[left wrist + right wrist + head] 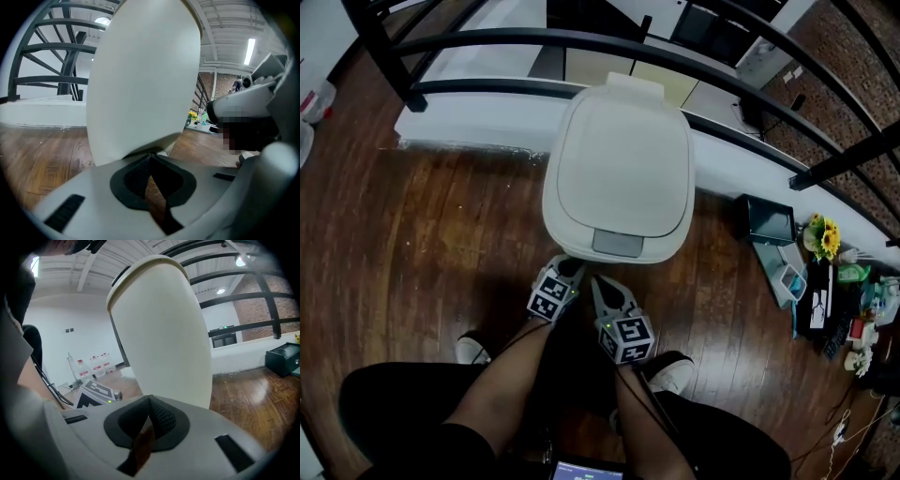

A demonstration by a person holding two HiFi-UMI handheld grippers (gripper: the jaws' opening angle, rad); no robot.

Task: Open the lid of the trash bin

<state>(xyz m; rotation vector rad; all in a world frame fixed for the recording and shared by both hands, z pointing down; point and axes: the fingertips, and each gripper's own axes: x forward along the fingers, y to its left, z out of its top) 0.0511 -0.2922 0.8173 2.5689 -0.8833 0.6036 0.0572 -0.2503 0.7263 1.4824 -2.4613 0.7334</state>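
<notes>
The white trash bin stands on the wooden floor with its lid down and a grey press panel at its near edge. Both grippers hang low in front of the bin's base, side by side. My left gripper points at the bin's lower front, and my right gripper sits just right of it. In the left gripper view the bin wall fills the picture just beyond the shut jaws. The right gripper view shows the bin rising over shut jaws. Nothing is held.
A black curved railing and a white ledge run behind the bin. A black box, yellow flowers and small clutter lie at the right. The person's legs and shoes stand close behind the grippers.
</notes>
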